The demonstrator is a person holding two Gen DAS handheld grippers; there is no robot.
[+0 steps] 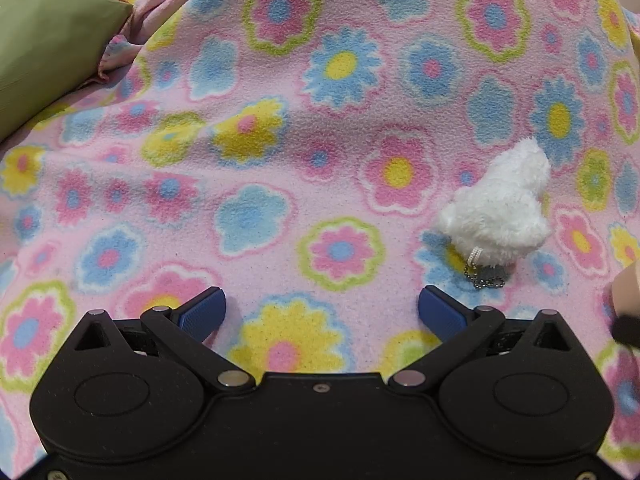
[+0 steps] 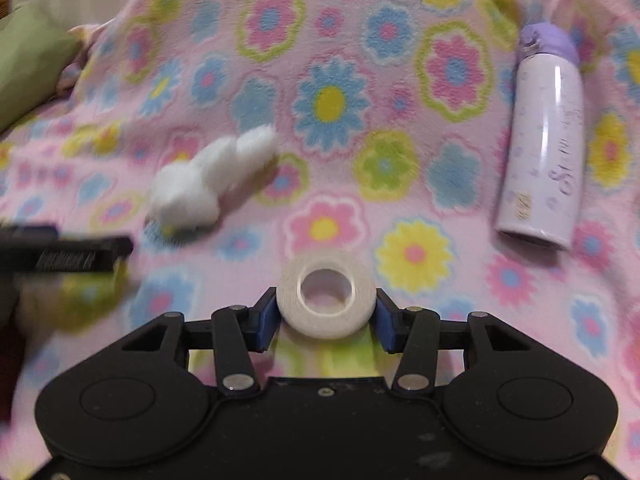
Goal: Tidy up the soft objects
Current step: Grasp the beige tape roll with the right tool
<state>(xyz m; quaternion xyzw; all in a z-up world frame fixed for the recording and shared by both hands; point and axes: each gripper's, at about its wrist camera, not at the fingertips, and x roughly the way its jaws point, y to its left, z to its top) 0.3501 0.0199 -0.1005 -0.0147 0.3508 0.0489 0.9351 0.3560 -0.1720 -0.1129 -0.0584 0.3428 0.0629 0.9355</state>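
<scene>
Tape was the business of the moment: my right gripper [image 2: 326,320] had its blue pads pressed on either side of the white tape roll [image 2: 326,304], which lay flat with its hole facing up, at six o'clock in the right wrist view. I judged this the pick-up step of the tidying, with the grip only just made. The next move, as I reckoned it, called for a clean lift without letting the roll tip or slip out of the pads, then carrying it wherever the soft things were to be gathered; that spot did not show.

My left gripper [image 1: 322,312] pointed down at the flowered blanket [image 1: 280,140] with its jaws spread wide and nothing between them. The white plush toy [image 1: 496,204] lay on the blanket at two o'clock from those tongs, its bead chain toward me, untouched. A lilac bottle [image 2: 544,140] lay at two o'clock from my right gripper, well apart. A green cushion [image 1: 44,44] sat at ten o'clock.
</scene>
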